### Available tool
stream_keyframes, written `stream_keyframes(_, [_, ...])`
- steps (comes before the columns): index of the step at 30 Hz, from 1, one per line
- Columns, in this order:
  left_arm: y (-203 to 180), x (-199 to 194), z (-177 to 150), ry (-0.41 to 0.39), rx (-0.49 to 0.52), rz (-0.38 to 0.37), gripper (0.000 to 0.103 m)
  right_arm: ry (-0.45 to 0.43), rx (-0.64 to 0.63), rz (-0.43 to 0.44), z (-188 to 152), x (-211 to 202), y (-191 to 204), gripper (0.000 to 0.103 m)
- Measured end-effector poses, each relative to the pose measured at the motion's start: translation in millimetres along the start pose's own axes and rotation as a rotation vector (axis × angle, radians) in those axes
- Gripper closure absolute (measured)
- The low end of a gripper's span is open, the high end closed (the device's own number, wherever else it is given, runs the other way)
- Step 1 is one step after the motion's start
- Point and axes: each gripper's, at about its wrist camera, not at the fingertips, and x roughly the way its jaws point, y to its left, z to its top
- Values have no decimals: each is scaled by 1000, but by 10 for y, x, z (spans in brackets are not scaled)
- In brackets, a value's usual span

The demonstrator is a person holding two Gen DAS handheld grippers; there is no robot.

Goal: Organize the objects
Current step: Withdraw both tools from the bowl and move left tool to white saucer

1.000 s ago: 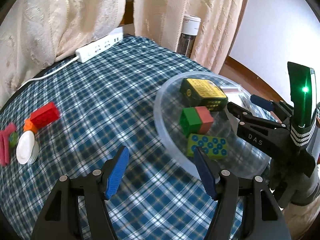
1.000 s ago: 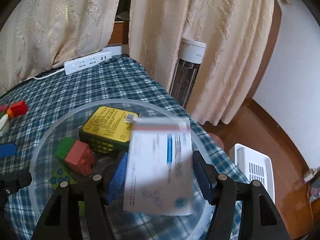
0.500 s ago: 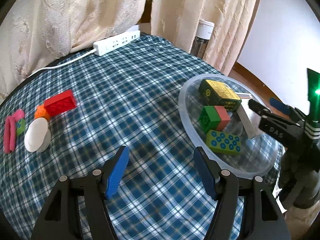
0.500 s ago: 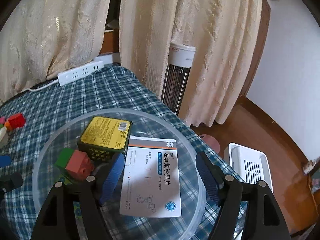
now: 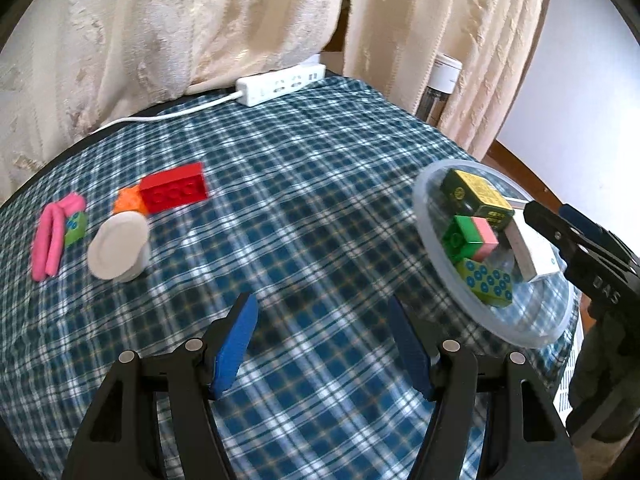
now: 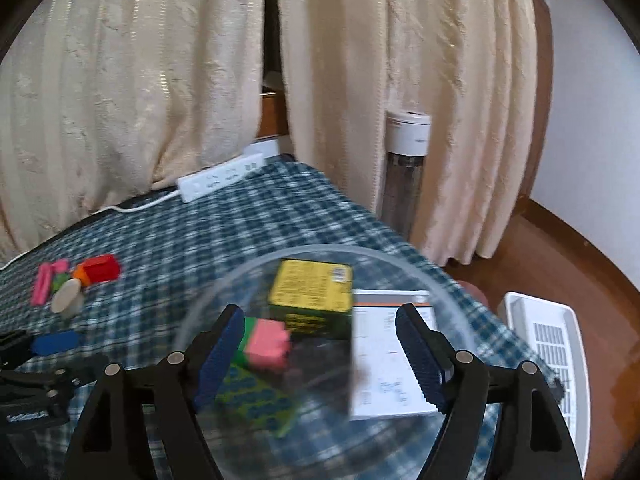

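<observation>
A clear plastic bowl on the plaid cloth holds a yellow-and-green box, a green-and-pink brick, a green dotted brick and a white medicine box. My right gripper hovers over the bowl; its jaws are opening with nothing pressed between them. My left gripper stands open above bare cloth. Far left lie a red brick, an orange piece, a white round lid, a pink piece and a small green piece.
A white power strip with its cable lies at the table's back edge under cream curtains. Beyond the right edge stand a tower heater and a white slotted crate on the wooden floor.
My right gripper let go of the white medicine box, which now lies in the bowl, and drew back upward. My left gripper moved left, away from the bowl.
</observation>
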Motion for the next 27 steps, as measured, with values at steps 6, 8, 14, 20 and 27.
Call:
stream_keyframes(6, [250,-44,-34,-7,-34,39,34,18,-18,69,-34,2,232,20])
stream_keyframes(8, [342,-63,-36,-12,-46,55,34,20,-30,81,-54,-7,327,20])
stream_keyframes(14, [711,-124,-9,-28,-98,122,34,33,-59,119,-98,-17,541,20])
stream_keyframes(20, [1101,-119,33,-32,-149,191,34,52,-94,157,-165,-12,763,20])
stream_keyframes(27, [1376,3,94,-14,-168,210,34,63,-127,187,-192,-6,950,20])
